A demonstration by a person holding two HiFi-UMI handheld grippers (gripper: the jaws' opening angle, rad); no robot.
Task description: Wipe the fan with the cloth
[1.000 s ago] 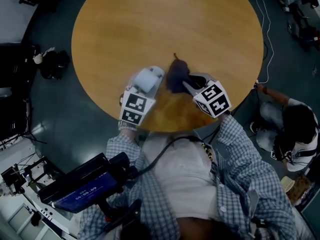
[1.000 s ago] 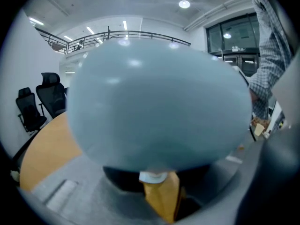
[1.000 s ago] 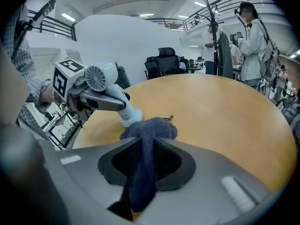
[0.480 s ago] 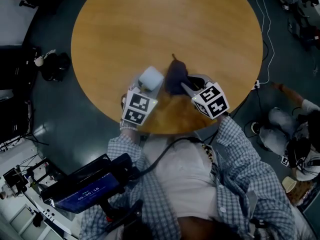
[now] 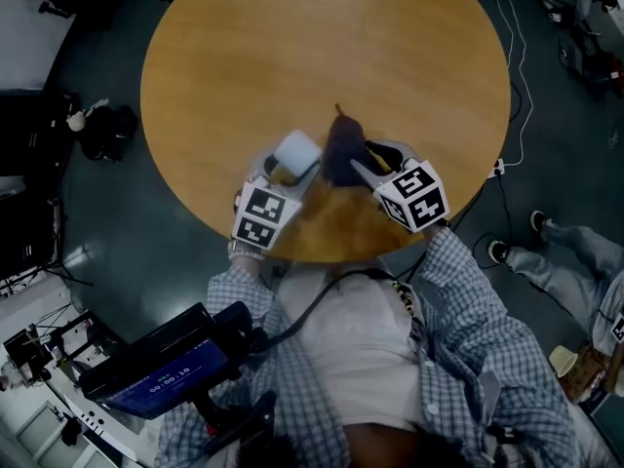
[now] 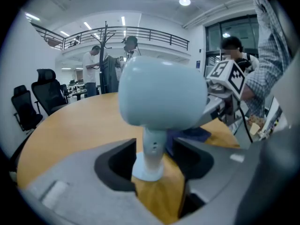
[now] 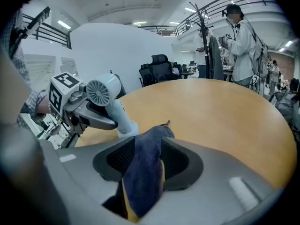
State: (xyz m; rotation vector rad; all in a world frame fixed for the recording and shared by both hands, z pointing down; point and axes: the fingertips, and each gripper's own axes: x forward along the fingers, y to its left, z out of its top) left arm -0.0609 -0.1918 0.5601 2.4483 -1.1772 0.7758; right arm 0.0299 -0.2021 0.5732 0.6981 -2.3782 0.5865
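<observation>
Up close, checked sleeves [image 5: 468,300] reach over the near edge of a round wooden table [image 5: 322,47], each hand carrying a gripper. The left gripper [image 6: 151,149] has just been opening its jaws, which now stand released on either side of the slim stem of a pale blue fan [image 6: 161,95]. The pads do not press the stem. The fan stands upright on its small round base, close to the table's near edge. Just beside it to the right, the right gripper [image 7: 149,144] has also just been opening its jaws. A dark blue cloth [image 7: 145,172], bunched into a peak, sits loose between them with its lower end on the tabletop. Fan and cloth stand side by side, the fan's grille turned towards the cloth. Farther off across the hall, black office chairs [image 7: 159,67] are parked behind the table, and a person in white [image 7: 241,41] stands beside a coat stand [image 7: 202,36]
</observation>
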